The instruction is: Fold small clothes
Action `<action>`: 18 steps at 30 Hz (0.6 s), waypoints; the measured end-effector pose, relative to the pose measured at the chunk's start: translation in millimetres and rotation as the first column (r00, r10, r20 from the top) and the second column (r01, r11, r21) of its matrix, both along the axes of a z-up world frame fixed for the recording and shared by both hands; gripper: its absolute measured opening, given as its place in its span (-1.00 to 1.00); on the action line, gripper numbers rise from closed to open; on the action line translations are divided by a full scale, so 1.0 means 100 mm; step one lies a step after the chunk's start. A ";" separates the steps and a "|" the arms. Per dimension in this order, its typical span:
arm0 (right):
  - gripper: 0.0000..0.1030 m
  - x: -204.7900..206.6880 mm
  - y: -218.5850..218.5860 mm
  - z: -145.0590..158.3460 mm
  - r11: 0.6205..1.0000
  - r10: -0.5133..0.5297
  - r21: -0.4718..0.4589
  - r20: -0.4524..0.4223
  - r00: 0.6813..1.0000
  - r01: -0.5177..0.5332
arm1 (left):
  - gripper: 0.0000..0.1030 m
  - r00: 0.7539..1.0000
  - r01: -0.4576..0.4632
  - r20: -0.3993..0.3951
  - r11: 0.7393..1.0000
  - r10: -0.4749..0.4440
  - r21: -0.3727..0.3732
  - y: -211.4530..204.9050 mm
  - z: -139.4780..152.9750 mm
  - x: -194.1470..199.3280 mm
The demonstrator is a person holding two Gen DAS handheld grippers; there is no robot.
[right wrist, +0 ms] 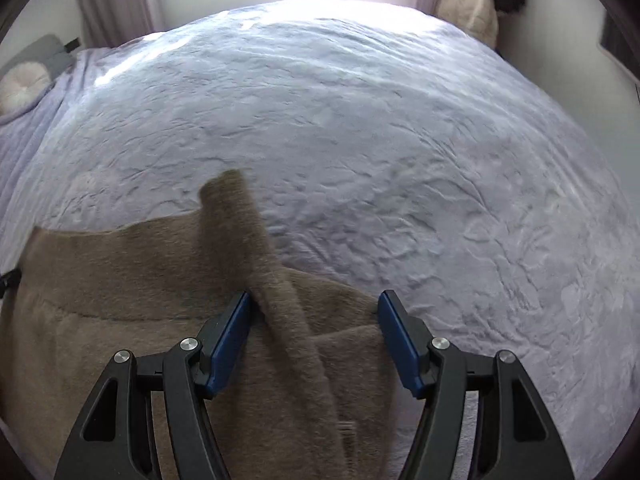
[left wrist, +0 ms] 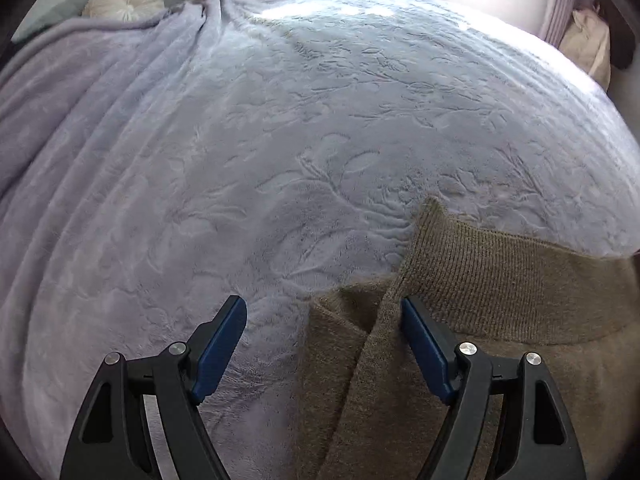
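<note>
A brown knitted garment point(left wrist: 500, 300) lies on the lilac bedspread point(left wrist: 280, 140), with a ribbed band along its far edge and a narrow strip folded across it. My left gripper point(left wrist: 324, 308) is open above the garment's left edge and holds nothing. In the right wrist view the same garment point(right wrist: 120, 280) fills the lower left, with a folded strip point(right wrist: 256, 248) running up between the fingers. My right gripper point(right wrist: 314, 300) is open over that strip and holds nothing.
The embossed bedspread point(right wrist: 400, 160) covers the whole bed. A round cream cushion point(left wrist: 124, 0) lies at the head end, far left. A beige bag point(right wrist: 472, 4) stands by the wall beyond the bed, near the curtains and window.
</note>
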State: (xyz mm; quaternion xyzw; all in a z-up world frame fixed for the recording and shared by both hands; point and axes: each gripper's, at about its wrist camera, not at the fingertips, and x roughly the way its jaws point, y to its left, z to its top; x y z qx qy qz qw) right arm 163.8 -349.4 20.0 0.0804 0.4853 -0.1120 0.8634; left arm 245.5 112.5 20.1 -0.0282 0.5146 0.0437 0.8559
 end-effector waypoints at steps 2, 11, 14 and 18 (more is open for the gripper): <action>0.35 -0.07 -0.14 0.00 0.999 -0.020 0.048 0.019 1.000 0.019 | 0.55 1.000 -0.018 0.001 0.999 0.018 -0.039 0.15 -0.01 -0.05; 0.37 -0.52 0.06 0.38 0.997 0.068 0.028 0.109 0.992 -0.071 | 0.55 0.990 0.095 0.115 0.987 -0.079 -0.133 0.21 0.42 -0.72; 0.44 -0.75 0.08 0.37 0.991 0.093 0.089 0.095 0.991 -0.101 | 0.55 0.980 0.185 0.098 0.975 -0.174 -0.123 0.13 0.41 -0.96; 0.44 -1.03 -0.15 0.18 0.974 0.061 0.216 0.058 0.996 -0.072 | 0.55 0.979 0.202 0.066 0.964 -0.193 -0.171 0.24 0.28 -1.10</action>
